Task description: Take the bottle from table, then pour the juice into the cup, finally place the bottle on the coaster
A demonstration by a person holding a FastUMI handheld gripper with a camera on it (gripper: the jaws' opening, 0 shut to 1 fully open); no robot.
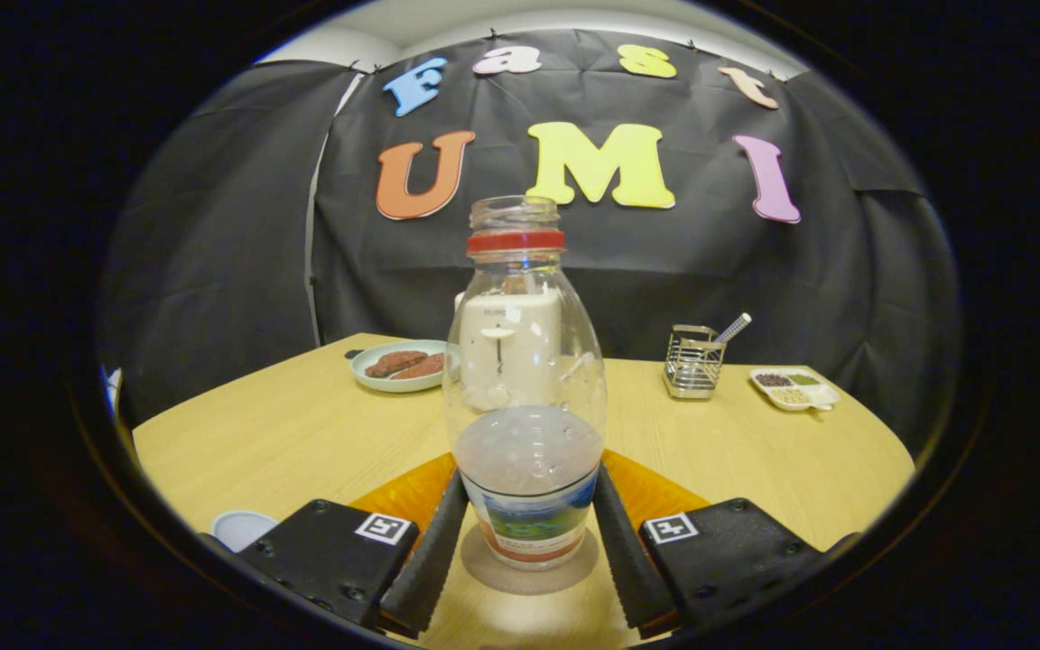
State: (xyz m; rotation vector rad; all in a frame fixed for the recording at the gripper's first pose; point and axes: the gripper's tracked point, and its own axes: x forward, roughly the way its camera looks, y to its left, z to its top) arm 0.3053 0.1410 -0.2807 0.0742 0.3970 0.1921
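gripper view: gripper (527, 533) fingers clamped on both sides of the juice bottle (524, 397)
bottle: upright, open-topped, its base on the round coaster (529, 567)
cup: white cup (511, 348) seen through the glass, beyond
step advice: part fingers evenly, back straight off, avoid tipping

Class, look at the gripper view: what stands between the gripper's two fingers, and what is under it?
The clear plastic bottle with a red neck ring stands between the fingers, resting on a round brown coaster; the gripper brackets its labelled base.
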